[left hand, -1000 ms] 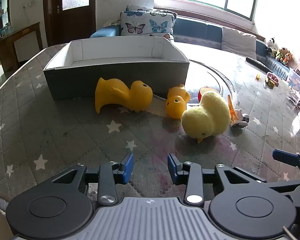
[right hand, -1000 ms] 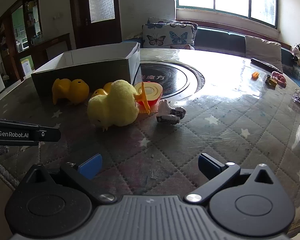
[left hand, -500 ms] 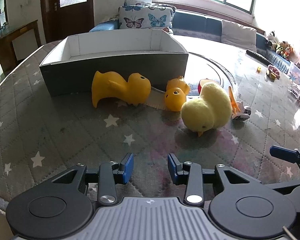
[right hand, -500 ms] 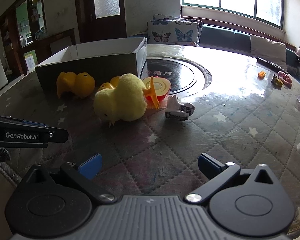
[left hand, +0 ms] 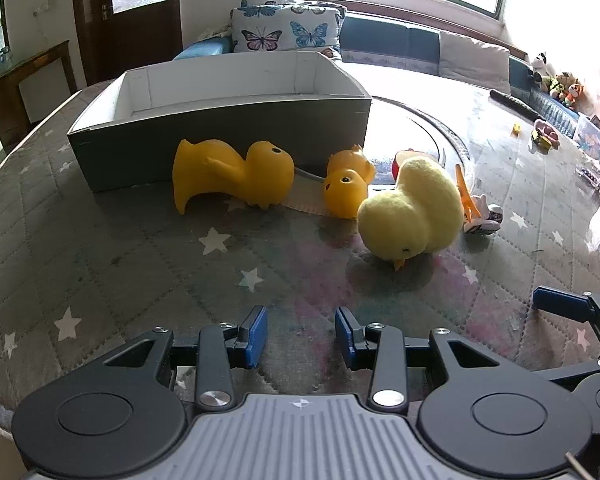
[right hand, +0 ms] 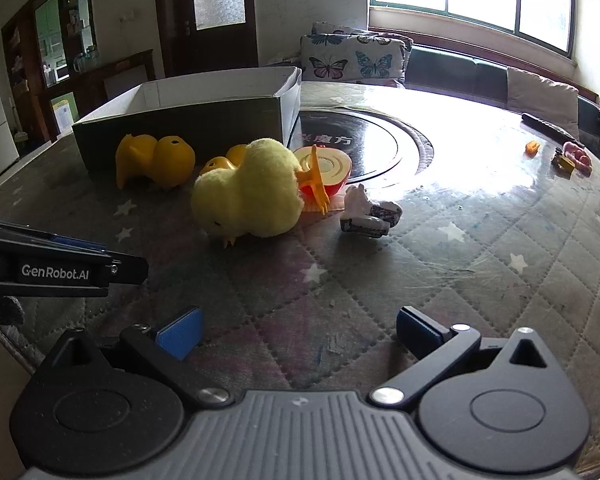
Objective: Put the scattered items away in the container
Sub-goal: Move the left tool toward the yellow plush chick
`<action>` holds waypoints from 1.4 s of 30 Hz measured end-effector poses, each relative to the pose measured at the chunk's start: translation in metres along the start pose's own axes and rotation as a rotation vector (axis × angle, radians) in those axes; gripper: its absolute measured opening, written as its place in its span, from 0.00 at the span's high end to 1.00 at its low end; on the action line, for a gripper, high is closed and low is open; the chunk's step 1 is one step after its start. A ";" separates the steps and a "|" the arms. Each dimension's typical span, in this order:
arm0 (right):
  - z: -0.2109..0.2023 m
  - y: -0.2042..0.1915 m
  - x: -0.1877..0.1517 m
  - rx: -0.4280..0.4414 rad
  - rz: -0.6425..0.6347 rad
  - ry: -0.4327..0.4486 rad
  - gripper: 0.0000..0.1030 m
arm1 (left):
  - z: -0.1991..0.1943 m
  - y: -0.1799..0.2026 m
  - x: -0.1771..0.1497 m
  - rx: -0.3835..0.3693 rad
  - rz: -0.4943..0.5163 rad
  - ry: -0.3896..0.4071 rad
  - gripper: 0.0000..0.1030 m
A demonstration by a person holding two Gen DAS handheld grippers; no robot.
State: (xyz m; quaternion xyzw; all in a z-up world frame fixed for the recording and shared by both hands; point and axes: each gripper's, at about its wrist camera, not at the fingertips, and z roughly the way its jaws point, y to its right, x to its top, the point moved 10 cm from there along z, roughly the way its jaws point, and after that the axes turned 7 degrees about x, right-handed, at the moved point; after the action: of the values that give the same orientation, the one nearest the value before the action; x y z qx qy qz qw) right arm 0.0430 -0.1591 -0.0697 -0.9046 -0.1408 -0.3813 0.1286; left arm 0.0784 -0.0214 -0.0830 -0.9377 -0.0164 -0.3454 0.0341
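Fuzzy plush chick (left hand: 414,210), smooth rubber ducks (left hand: 232,178)

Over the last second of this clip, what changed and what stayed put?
Both tongs, left and right, moved forward toward the toys, which now loom larger in both views. Nothing was gripped or released. The plush chick, big rubber duck and box stayed where they were; both tongs stayed open.

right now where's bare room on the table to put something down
Free: the quilted stretch between the left gripper and the plush chick, and the table right of the small white toy. Crowded: the rubber ducks and chick clustered against the box front.
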 end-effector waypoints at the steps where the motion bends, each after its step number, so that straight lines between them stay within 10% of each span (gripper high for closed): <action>1: 0.000 0.000 0.000 0.000 -0.001 -0.001 0.00 | 0.000 0.000 0.000 -0.001 0.001 0.000 0.61; 42: 0.008 -0.002 0.016 0.013 -0.012 0.001 0.00 | 0.008 0.010 0.015 -0.024 0.021 -0.010 0.61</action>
State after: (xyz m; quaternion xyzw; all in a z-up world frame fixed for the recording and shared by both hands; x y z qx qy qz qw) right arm 0.0584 -0.1520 -0.0636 -0.9026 -0.1485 -0.3818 0.1325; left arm 0.0960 -0.0304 -0.0799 -0.9399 -0.0024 -0.3405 0.0264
